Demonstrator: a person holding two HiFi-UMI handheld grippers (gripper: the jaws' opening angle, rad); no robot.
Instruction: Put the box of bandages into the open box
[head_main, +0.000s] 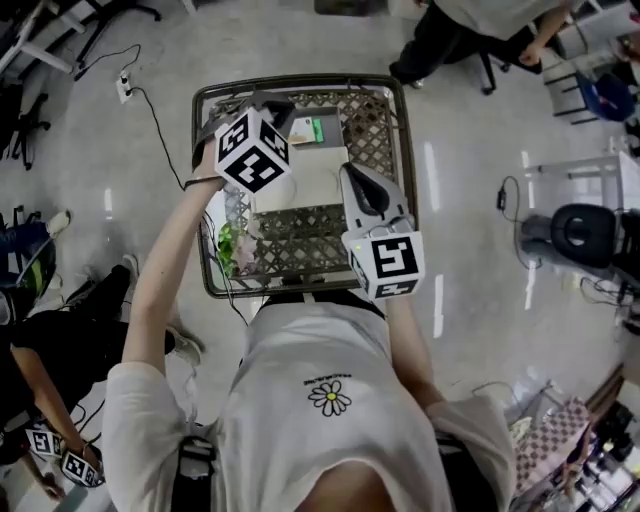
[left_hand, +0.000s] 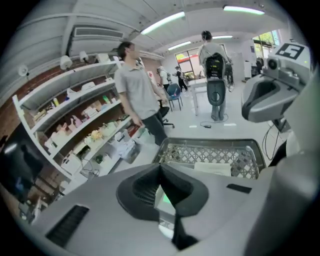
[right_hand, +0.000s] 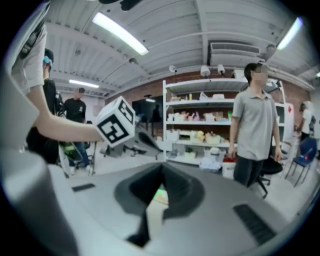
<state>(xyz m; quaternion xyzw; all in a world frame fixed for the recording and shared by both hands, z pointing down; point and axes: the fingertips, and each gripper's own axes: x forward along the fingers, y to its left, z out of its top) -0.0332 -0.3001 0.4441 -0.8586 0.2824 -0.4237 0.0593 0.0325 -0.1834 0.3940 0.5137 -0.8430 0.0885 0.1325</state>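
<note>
Bandage box (head_main: 313, 130) lies at far end of open box (head_main: 300, 180), inside wire basket (head_main: 372, 140). Left gripper (left_hand: 160, 170) and right gripper (right_hand: 161, 172) both closed, empty. Placement looks done; raise both clear of basket rim

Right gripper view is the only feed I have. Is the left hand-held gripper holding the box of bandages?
Observer: No. The left gripper view shows the left hand-held gripper shut, with nothing pinched between its jaws.
Operator: Where is that box, then?
Observer: The head view shows the green-and-white box of bandages lying in the wire cart, at the far end of the open box. I can't tell whether it sits inside.
Operator: And the one my camera rides on?
Observer: Seen from above, the right hand-held gripper sits over the open box's right edge.
</note>
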